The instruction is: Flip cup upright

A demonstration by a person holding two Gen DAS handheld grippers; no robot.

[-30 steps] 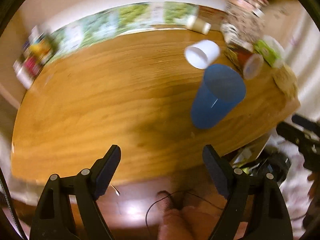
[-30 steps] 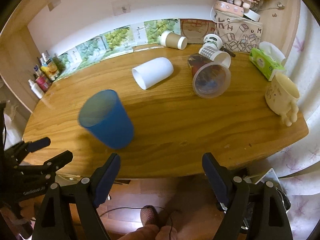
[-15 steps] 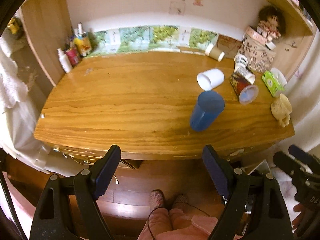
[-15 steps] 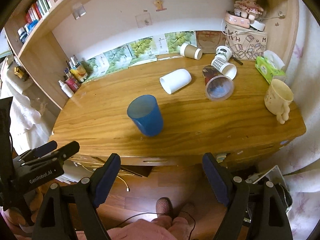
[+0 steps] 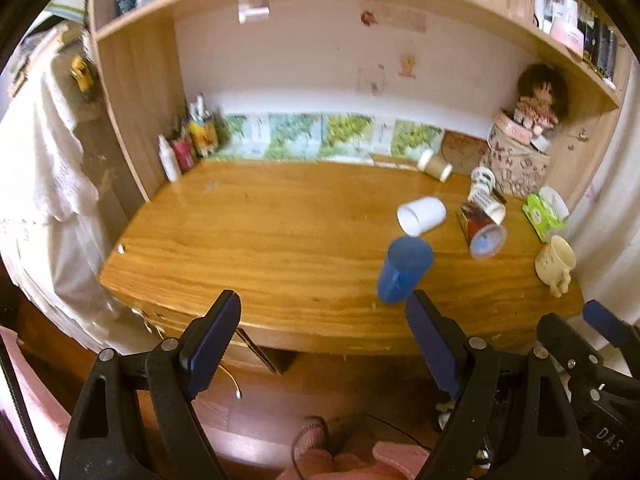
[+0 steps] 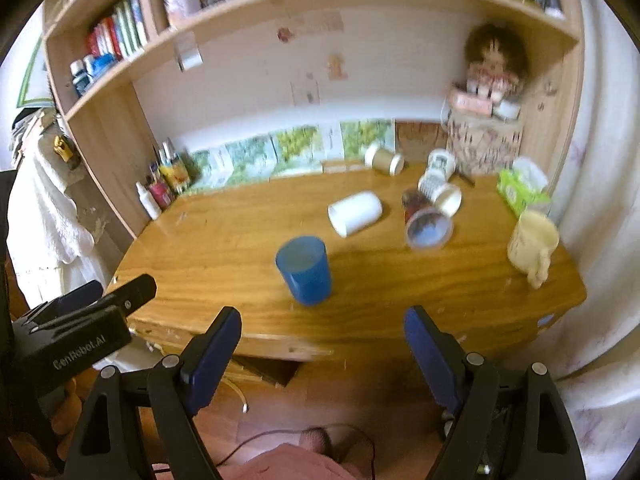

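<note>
A blue cup (image 5: 404, 269) stands upright, mouth up, near the front edge of the wooden desk (image 5: 260, 248); it also shows in the right wrist view (image 6: 305, 269). A white cup (image 5: 421, 215) (image 6: 354, 213) lies on its side behind it. My left gripper (image 5: 322, 344) is open and empty, held back off the desk's front edge. My right gripper (image 6: 320, 348) is open and empty, also in front of the desk and below its top.
A printed clear cup (image 6: 426, 226), a patterned cup (image 6: 440, 192) and a brown paper cup (image 6: 384, 159) lie on their sides at the back right. A cream mug (image 6: 532, 242), a green tissue pack (image 6: 520, 188) and bottles (image 6: 160, 188) stand around the desk. Shelves hang above.
Both grippers have pulled back and away from the desk, so the whole desk and the shelves now show. The blue cup stays standing where it was.
</note>
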